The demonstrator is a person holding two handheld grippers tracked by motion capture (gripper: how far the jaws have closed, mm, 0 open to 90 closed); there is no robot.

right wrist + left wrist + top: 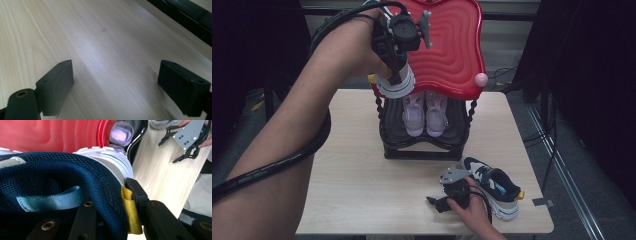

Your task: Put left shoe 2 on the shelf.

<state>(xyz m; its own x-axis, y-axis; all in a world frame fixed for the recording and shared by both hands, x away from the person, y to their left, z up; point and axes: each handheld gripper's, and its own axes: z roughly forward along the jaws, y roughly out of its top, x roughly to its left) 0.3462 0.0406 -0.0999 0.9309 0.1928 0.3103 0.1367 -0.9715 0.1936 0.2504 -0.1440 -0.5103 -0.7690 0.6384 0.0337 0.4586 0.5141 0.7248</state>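
My left gripper (pixel 394 76) is raised over the left edge of the red top shelf (pixel 452 45) of a black shoe rack. It is shut on the heel collar of a navy mesh sneaker (pixel 62 175) with a white sole (pixel 397 87) and a yellow heel tab (pixel 130 212); one jaw sits inside the collar, the other outside. The matching navy sneaker (pixel 494 187) lies on the table at the front right. Just left of it my right gripper (pixel 439 204) rests low over the wood, its jaws (pixel 115 85) open with nothing between them.
A pair of pale pink shoes (pixel 424 115) stands on the rack's lower shelf under the red top. The rack sits at the back middle of the light wooden table (pixel 357 165). Its black base (pixel 185 15) runs across the upper right of the right gripper view.
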